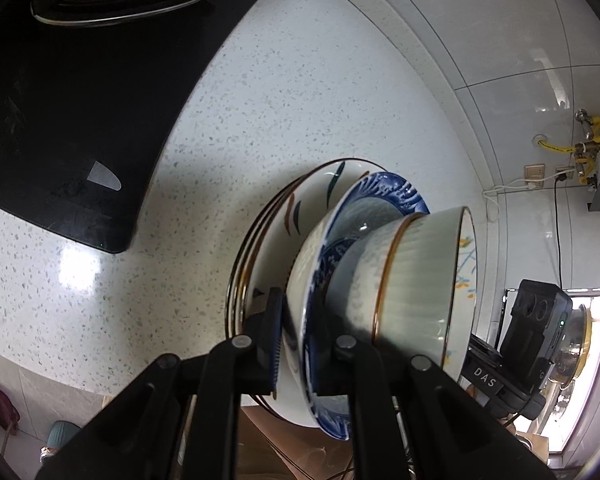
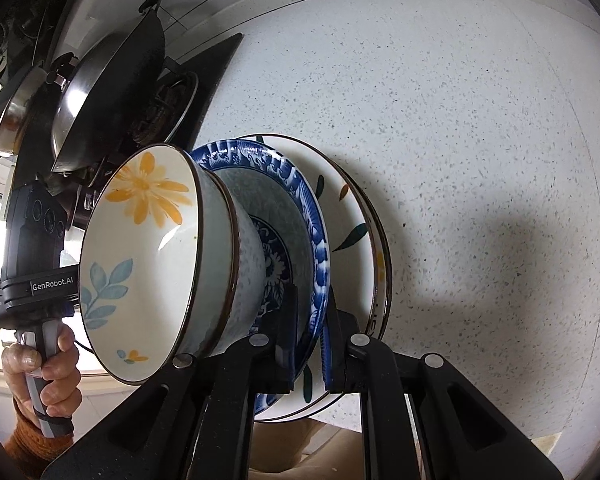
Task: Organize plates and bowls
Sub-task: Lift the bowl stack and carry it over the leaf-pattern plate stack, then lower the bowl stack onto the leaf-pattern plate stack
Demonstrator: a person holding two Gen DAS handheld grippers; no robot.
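A stack of dishes stands on the speckled white counter [image 1: 148, 272]: white plates with leaf painting [image 1: 300, 200] [image 2: 352, 216] at the bottom, a blue patterned bowl [image 1: 384, 196] [image 2: 296, 184] on them, and a pale green flower bowl [image 1: 424, 276] [image 2: 148, 248] on top. My left gripper [image 1: 300, 340] is shut on the rim of the blue bowl at one side. My right gripper [image 2: 310, 340] is shut on the blue bowl's rim at the other side. The other gripper's body shows in each view [image 1: 540, 320] [image 2: 32, 240].
A black glass hob [image 1: 80, 120] lies beside the stack, with a burner [image 2: 168, 108] and a lidded wok [image 2: 112, 92] on it. A tiled wall [image 1: 500, 40] with a socket and yellow gas pipe [image 1: 588, 148] runs behind the counter.
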